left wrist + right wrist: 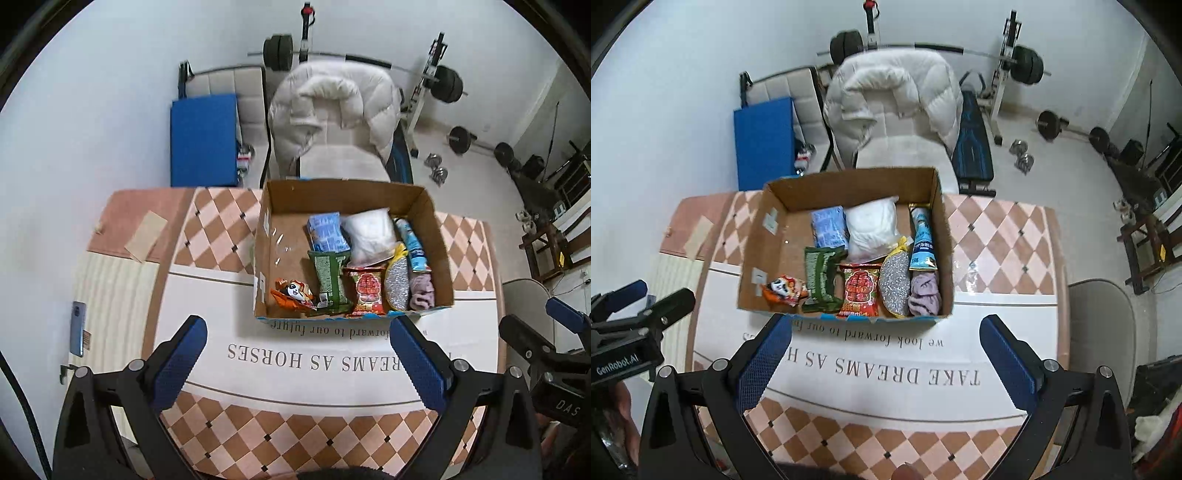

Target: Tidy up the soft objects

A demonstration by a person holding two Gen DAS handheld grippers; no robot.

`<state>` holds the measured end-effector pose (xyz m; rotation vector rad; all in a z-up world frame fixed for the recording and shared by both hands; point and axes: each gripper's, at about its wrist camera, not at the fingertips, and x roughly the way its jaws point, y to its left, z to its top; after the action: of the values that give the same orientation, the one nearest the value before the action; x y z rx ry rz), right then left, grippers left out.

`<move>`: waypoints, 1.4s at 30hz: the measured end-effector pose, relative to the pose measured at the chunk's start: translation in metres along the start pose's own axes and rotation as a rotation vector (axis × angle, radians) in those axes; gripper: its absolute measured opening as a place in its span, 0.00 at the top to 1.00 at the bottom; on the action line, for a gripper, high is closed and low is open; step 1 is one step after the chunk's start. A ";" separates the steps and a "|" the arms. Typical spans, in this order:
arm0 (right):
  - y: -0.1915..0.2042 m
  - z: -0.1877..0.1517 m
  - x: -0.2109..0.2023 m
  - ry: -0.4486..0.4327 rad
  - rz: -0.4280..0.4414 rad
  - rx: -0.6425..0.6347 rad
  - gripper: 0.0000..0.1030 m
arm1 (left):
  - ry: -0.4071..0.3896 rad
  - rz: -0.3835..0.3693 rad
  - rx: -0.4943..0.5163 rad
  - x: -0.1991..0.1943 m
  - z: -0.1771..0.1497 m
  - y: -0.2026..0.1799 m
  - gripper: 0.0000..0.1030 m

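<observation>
An open cardboard box (439, 240) (753, 236) stands on the table and holds several soft packs: a blue tissue pack (327, 232) (829, 227), a white bag (371, 236) (871, 227), a green packet (328, 282) (822, 278), a red snack bag (367, 291) (860, 290), a panda snack bag (293, 293) (783, 290), a silver scrubber (397, 284) (894, 286), a blue tube pack (413, 243) (923, 240) and a purple cloth (421, 293) (923, 297). My left gripper (299, 332) is open and empty, just in front of the box. My right gripper (886, 328) is open and empty, also in front of the box.
The table has a checkered cloth (221, 225) (997, 236) with printed text. A phone (78, 328) lies at the left edge. A chair with a white jacket (332, 107) (894, 96) stands behind the table. Weights and a bench lie on the floor beyond.
</observation>
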<state>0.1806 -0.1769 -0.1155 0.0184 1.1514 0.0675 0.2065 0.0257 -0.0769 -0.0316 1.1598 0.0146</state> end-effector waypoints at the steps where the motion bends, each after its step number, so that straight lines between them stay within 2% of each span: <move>1: 0.001 -0.004 -0.011 -0.013 -0.001 0.000 0.00 | -0.012 -0.002 0.008 -0.010 -0.003 -0.001 0.01; 11: 0.016 -0.040 -0.117 -0.141 -0.024 0.025 0.00 | -0.089 -0.002 0.030 -0.079 -0.031 0.000 0.01; 15: 0.025 -0.051 -0.146 -0.176 -0.027 0.017 0.00 | -0.124 0.021 0.056 -0.103 -0.041 -0.001 0.01; 18: 0.032 -0.059 -0.162 -0.193 -0.025 0.006 0.00 | -0.135 0.008 0.052 -0.116 -0.045 0.002 0.01; 26: 0.038 -0.075 -0.181 -0.199 -0.023 0.013 0.00 | -0.148 -0.003 0.039 -0.128 -0.054 0.005 0.01; 32: 0.040 -0.078 -0.184 -0.241 -0.103 0.013 0.00 | -0.150 -0.003 0.044 -0.125 -0.057 0.002 0.01; 36: 0.035 -0.074 -0.184 -0.269 -0.155 0.024 0.00 | -0.179 0.017 0.045 -0.124 -0.057 -0.003 0.01; 42: 0.027 -0.064 -0.185 -0.290 -0.169 0.038 0.00 | -0.186 0.038 0.033 -0.118 -0.050 -0.001 0.01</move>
<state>0.0461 -0.1631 0.0287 -0.0350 0.8609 -0.1042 0.1139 0.0234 0.0119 0.0203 0.9741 0.0314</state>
